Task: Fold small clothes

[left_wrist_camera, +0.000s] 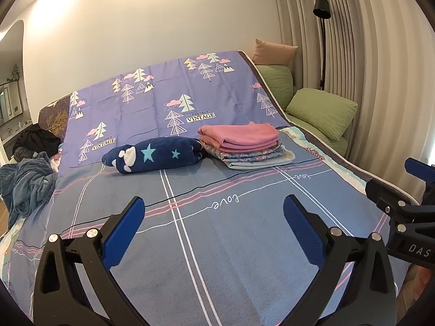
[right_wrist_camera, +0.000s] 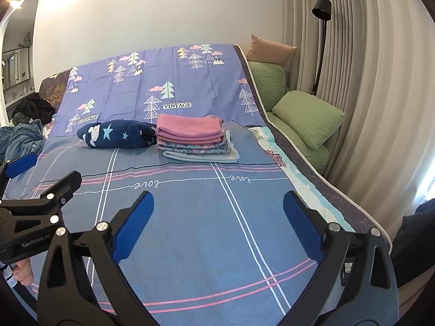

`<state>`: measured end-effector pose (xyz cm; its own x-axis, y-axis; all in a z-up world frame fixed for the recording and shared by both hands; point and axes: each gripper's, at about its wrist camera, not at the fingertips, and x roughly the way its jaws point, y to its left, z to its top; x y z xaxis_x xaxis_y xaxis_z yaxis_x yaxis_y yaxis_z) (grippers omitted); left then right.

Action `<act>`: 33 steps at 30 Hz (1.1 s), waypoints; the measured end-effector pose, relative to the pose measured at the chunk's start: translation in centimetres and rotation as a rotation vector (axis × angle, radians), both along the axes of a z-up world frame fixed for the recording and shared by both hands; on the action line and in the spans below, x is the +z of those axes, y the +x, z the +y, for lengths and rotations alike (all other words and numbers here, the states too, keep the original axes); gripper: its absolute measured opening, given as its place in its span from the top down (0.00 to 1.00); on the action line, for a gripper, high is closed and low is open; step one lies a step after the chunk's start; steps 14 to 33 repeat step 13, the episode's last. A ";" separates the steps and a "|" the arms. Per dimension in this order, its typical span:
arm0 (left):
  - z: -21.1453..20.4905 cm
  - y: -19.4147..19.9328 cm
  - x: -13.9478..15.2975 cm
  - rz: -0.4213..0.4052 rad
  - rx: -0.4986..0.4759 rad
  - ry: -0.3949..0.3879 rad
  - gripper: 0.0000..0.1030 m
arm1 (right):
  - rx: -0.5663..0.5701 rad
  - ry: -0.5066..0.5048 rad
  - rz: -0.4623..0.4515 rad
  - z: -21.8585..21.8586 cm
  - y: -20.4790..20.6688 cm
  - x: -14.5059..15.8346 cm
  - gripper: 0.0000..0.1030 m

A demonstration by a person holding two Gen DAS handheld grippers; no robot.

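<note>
1. Bed (left_wrist_camera: pixel 217 244): covered by a blue-grey sheet with white and pink crossing lines and the word "love"; taken as the landmark for all entries below.
2. Stack of folded clothes (left_wrist_camera: pixel 244 146): lies on the bed's far half, toward its right side; pink pieces on top, patterned blue pieces under them, a pale piece at the bottom. Same stack in the right wrist view (right_wrist_camera: pixel 194 138).
3. Navy star-print bundle (left_wrist_camera: pixel 155 157): lies on the bed just left of the stack, touching or nearly touching it; white patches and light-blue stars visible.
4. Purple tree-print sheet (left_wrist_camera: pixel 163 95): spread over the bed's far end, behind the stack and the bundle; printed "Perfect VINTAGE".
5. Left hand-held gripper (left_wrist_camera: pixel 213 226): held above the bed's near half, blue-padded fingers spread wide, nothing between them.
6. Right hand-held gripper (right_wrist_camera: pixel 217 221): held above the bed's near half, to the right of the left one, fingers likewise spread wide and holding nothing.
7. Green pillows (left_wrist_camera: pixel 320 111): off the bed's right side, by the curtain.
8. Crumpled blue blanket (left_wrist_camera: pixel 24 182): at the bed's left edge.
</note>
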<state>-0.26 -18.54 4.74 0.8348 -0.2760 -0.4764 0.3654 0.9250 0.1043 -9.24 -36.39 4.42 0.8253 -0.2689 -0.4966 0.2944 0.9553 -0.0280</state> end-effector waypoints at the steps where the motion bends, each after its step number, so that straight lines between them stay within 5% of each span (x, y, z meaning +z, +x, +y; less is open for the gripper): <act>1: 0.0 0.0 0.0 -0.001 0.000 0.002 0.01 | 0.000 -0.002 0.000 0.1 0.0 0.0 0.05; 33: 0.0 -0.3 -0.2 -0.004 0.002 0.012 0.01 | 0.004 -0.010 0.009 0.6 0.1 -0.2 0.05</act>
